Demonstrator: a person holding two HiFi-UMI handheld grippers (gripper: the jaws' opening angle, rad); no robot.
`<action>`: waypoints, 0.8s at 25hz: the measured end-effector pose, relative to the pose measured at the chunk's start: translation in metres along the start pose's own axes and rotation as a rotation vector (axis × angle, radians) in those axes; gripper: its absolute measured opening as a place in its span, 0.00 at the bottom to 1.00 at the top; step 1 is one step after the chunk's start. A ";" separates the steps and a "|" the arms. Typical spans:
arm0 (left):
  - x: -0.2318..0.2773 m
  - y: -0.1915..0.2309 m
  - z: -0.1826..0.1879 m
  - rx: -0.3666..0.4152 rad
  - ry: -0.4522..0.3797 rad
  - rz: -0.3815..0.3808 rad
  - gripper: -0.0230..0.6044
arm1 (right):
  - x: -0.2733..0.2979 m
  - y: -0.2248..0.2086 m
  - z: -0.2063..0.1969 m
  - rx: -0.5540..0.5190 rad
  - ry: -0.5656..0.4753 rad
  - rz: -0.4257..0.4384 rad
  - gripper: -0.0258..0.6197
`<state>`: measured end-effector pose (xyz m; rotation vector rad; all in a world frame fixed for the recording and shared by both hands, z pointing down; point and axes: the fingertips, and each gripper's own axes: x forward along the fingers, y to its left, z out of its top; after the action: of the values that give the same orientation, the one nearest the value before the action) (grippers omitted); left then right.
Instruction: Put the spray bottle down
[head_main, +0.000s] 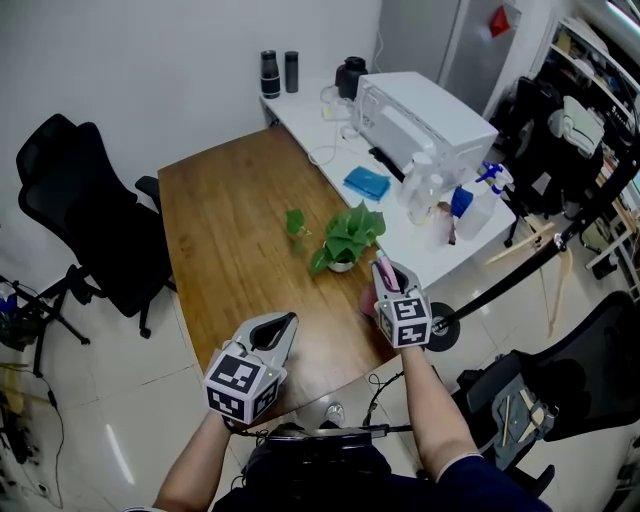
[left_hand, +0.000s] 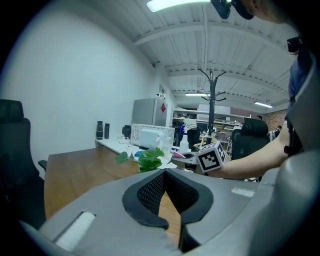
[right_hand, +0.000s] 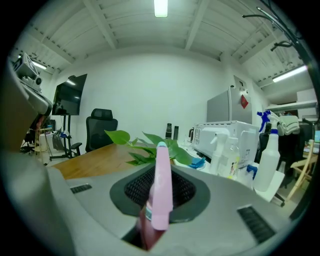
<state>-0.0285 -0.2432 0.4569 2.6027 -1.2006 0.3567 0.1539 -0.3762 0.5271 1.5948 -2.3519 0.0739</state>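
While the right gripper (head_main: 388, 276) hangs by the near corner of the wooden table (head_main: 225, 215), its jaws are clamped on a slim pink spray bottle (right_hand: 161, 187). The bottle's long axis runs along the jaws, with one end sunk between them and the pale-tipped end pointing forward and slightly up past the fingertips. Just beyond that tip stands a potted plant (right_hand: 142, 144), and farther off to the right a white microwave (right_hand: 220, 135). The left gripper (head_main: 287, 324), off to the left, has its jaw tips together with nothing between them.
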 end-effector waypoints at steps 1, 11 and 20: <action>0.000 0.001 0.000 -0.001 0.001 0.003 0.05 | 0.001 0.000 0.000 0.002 -0.002 0.002 0.16; 0.002 0.001 0.002 0.003 0.002 -0.002 0.05 | 0.002 0.000 0.000 0.007 -0.008 0.012 0.17; -0.002 0.007 0.004 0.013 0.001 0.006 0.05 | -0.001 -0.005 -0.013 0.049 0.020 0.020 0.51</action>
<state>-0.0347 -0.2474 0.4533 2.6101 -1.2097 0.3686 0.1610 -0.3747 0.5384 1.5859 -2.3682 0.1518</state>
